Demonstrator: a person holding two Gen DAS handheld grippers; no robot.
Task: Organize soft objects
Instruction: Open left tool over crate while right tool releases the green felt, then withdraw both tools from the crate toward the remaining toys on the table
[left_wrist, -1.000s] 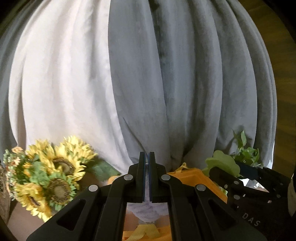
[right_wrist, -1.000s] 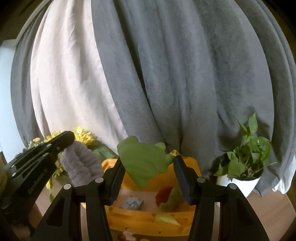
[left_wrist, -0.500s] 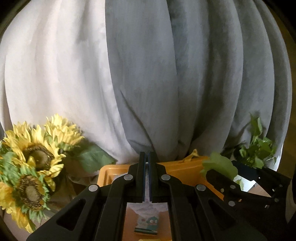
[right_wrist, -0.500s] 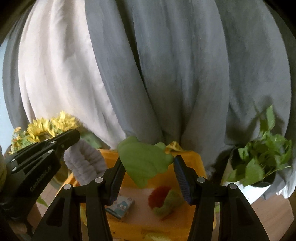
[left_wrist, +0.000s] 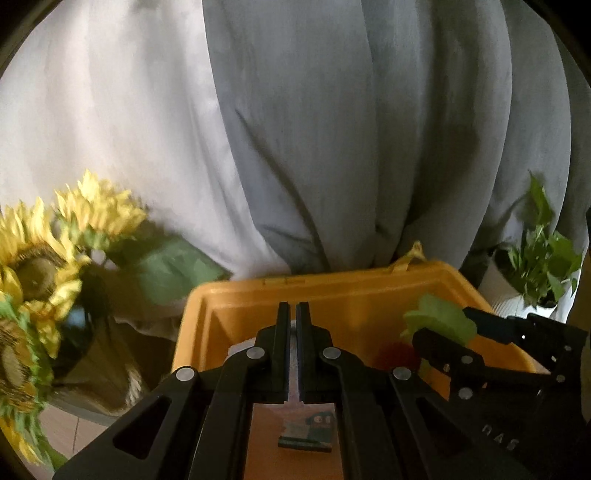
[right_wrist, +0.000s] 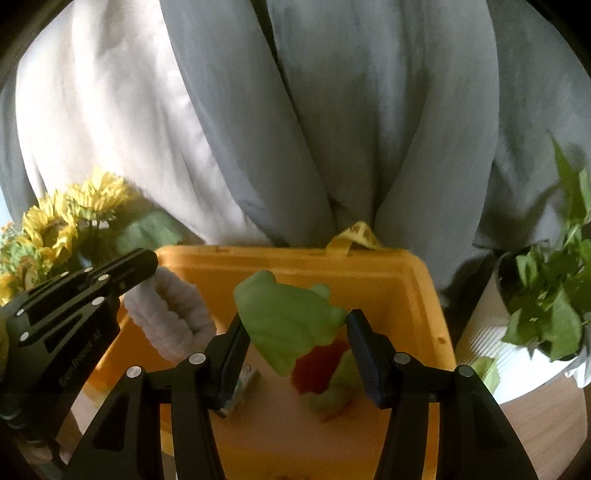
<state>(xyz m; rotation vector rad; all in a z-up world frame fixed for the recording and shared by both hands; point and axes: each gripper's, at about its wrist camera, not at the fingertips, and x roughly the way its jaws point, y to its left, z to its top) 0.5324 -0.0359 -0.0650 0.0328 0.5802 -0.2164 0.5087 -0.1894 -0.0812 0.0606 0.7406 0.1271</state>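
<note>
An orange bin (left_wrist: 332, 295) (right_wrist: 424, 295) stands in front of the curtains. My left gripper (left_wrist: 293, 350) is shut on a fluffy lilac-white soft ring (right_wrist: 170, 321) and holds it over the bin's left side; in the left wrist view only a sliver of the ring shows between the jaws. My right gripper (right_wrist: 295, 347) is shut on a green soft toy (right_wrist: 284, 325) (left_wrist: 439, 319) above the bin's middle. Inside the bin lie a red and green plush (right_wrist: 325, 373) and a small printed packet (left_wrist: 310, 432).
Grey and white curtains (left_wrist: 332, 129) hang behind. Artificial sunflowers (left_wrist: 40, 266) (right_wrist: 62, 225) stand left of the bin. A potted green plant in a white pot (right_wrist: 546, 295) (left_wrist: 535, 266) stands to the right on a wooden surface.
Both grippers have moved forward and down over the orange bin, still holding their soft objects. The bin's inside now shows more fully in both views.
</note>
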